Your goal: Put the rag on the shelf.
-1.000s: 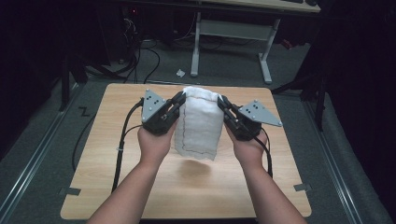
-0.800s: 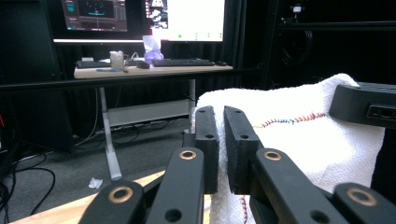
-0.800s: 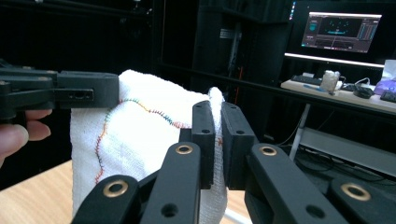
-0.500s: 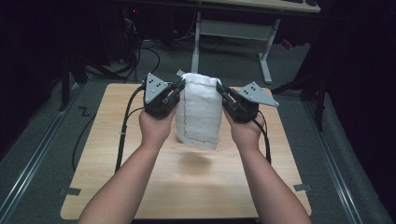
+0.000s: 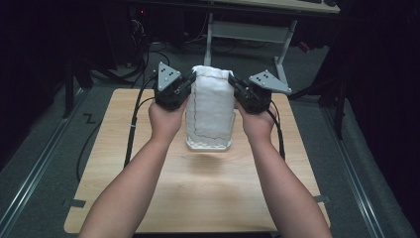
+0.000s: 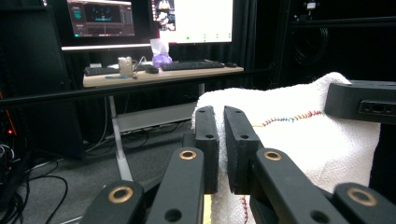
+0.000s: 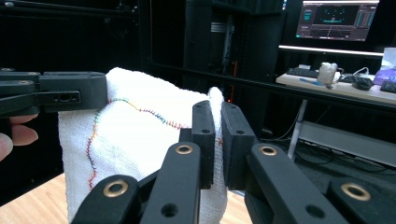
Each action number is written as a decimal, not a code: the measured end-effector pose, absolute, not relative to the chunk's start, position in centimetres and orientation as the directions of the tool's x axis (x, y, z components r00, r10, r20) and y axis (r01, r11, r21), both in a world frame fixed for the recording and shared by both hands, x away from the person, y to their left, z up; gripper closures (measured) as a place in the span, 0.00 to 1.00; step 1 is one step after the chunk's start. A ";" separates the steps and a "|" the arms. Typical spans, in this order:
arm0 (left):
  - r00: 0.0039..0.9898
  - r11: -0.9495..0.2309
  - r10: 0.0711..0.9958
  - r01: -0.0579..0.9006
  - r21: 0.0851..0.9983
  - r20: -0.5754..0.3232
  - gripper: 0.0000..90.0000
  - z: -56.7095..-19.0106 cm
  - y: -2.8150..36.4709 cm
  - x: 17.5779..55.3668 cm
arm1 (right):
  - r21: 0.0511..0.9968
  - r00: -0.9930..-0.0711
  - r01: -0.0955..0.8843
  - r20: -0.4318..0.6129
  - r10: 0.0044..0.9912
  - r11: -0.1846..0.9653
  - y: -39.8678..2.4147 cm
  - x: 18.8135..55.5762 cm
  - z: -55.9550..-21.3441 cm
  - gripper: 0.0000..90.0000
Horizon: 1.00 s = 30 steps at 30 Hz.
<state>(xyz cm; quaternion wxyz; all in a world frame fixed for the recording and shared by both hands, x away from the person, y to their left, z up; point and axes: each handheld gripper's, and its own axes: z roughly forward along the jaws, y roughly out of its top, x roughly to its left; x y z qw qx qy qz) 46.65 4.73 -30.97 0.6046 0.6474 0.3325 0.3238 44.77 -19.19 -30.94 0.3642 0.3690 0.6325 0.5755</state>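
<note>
- The towel (image 5: 212, 106) hangs upright over the middle of the table (image 5: 208, 193), held by its two top corners. Its lower end is folded on the wood.
- The left tongs (image 5: 187, 83) are clamped on the towel's top left corner. In the left gripper view, cloth is pinched in the thin gap between the jaws of these tongs (image 6: 221, 140).
- The right tongs (image 5: 234, 84) are clamped on the top right corner. In the right gripper view a fold of white cloth rises between the jaws (image 7: 218, 135).
- Both grips sit close to the hem, so only a little cloth is caught. A sharp pull outward or a shake could draw a corner free, and the towel would then swing from one side and crumple.
- If one hand lifts faster than the other, the top edge will tilt and the hanging cloth will skew, so any fold or lay-down would land crooked.
- The folded bottom may drag on the table and bunch if the towel is carried sideways without first being lifted clear.
</note>
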 end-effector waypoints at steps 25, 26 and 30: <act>0.541 -0.067 0.840 0.173 0.983 -0.038 0.94 -33.2 3.7 52.4 | 0.986 -0.470 0.145 -0.001 0.882 0.078 -19.9 50.3 -32.8 0.95; 0.534 -0.068 0.844 0.188 0.980 -0.044 0.94 -33.5 3.6 52.8 | 0.984 -0.465 0.156 0.000 0.885 0.082 -19.9 50.7 -33.1 0.95; 0.522 -0.074 0.851 0.234 0.970 -0.061 0.94 -34.2 3.5 53.7 | 0.976 -0.457 0.193 -0.003 0.890 0.103 -19.7 51.7 -33.4 0.95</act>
